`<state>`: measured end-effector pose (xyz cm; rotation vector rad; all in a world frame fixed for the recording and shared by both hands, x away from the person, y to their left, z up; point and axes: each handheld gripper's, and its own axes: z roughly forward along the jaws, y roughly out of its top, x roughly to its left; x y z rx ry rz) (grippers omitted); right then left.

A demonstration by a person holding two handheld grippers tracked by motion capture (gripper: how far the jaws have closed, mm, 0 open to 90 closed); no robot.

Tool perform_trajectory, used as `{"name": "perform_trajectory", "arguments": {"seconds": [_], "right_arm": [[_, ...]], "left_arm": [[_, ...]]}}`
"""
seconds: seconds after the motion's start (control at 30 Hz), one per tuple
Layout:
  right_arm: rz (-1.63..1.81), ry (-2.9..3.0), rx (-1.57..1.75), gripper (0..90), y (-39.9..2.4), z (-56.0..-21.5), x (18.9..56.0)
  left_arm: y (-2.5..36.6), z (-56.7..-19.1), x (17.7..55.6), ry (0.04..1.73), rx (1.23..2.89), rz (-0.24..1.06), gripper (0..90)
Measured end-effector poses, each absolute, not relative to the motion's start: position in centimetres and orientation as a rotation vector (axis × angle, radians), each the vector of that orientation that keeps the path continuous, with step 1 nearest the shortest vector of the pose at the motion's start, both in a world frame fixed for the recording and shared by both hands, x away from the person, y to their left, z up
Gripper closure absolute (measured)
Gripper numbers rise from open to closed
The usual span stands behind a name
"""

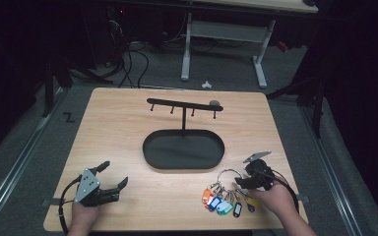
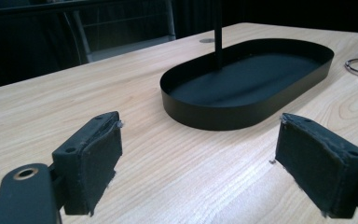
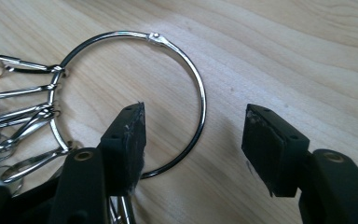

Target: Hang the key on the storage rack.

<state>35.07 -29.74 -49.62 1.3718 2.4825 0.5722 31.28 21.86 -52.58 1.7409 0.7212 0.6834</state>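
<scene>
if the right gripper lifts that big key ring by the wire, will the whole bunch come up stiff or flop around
Probably floppy: the coloured tags hang on small loose clips along the key ring, so they would likely slide and dangle. The thin, shiny round wire may twist or slip between the right gripper pads. It looks light.

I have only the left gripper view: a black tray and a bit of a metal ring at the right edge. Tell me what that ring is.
Observer: It is a key ring with coloured tags, lying on the table in front of the tray.
Operator: Report the right gripper.
Observer: The right gripper is open, one jaw inside the ring's loop, the other outside it.
Operator: Say what the post in the tray carries.
Observer: A crossbar with four hooks, all bare.
</scene>
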Motion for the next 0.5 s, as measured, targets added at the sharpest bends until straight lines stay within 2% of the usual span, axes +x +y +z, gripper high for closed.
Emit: {"name": "perform_trajectory", "arguments": {"seconds": [0.17, 0.23, 0.5], "right_arm": [[0.493, 2.575, 1.341, 43.2, -29.5, -48.7, 36.1], [0.455, 2.605, 1.358, 47.4, -29.4, -48.4, 36.6], [0.289, 2.685, 1.238, 47.2, -27.3, -47.9, 38.0]], "left_arm": [[21.8, -52.6, 31.2, 0.712, 1.754, 0.683, 15.0], [21.8, -52.6, 31.3, 0.726, 1.746, 0.681, 15.0], [21.8, -52.6, 31.4, 0.727, 1.743, 0.685, 15.0]]}}
